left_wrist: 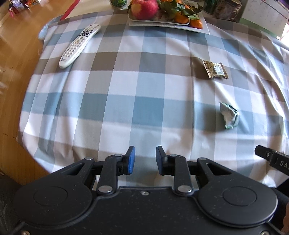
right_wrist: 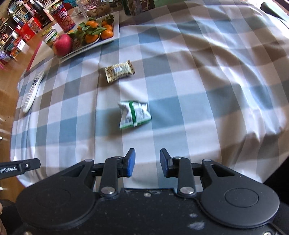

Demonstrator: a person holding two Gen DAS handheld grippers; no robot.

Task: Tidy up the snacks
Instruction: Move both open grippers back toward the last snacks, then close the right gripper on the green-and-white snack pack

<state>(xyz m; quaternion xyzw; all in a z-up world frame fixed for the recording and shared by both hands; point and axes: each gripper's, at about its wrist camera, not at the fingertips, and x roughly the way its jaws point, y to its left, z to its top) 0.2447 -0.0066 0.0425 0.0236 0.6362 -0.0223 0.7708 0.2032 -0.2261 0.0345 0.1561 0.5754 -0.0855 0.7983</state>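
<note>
Both grippers, left (left_wrist: 145, 160) and right (right_wrist: 147, 161), jaws parted, empty. White rectangular ceramic tray (right_wrist: 115, 31) holds red apple (right_wrist: 62, 44), leafy tangerines (right_wrist: 98, 31); green-white crumpled snack packet (right_wrist: 134, 114) nearer than tray.

The print on both snacks is unreadable: the green packet (right_wrist: 134, 114) is smeared by motion blur in the right wrist view, and the brown bar's (left_wrist: 215, 69) label is too small in both. The fruit tray (left_wrist: 168, 24) at the table's far edge gets chopped by the top of the left view, so the apple (left_wrist: 144, 9) and the tangerines (left_wrist: 187, 17) only partly show. Jars (left_wrist: 118, 3) behind it are mostly cut off. The remote (right_wrist: 32, 92) is foreshortened near the left table edge in the right view, buttons just a blur. Shelf clutter (right_wrist: 23, 27) in the top left corner is too tiny to make out.
</note>
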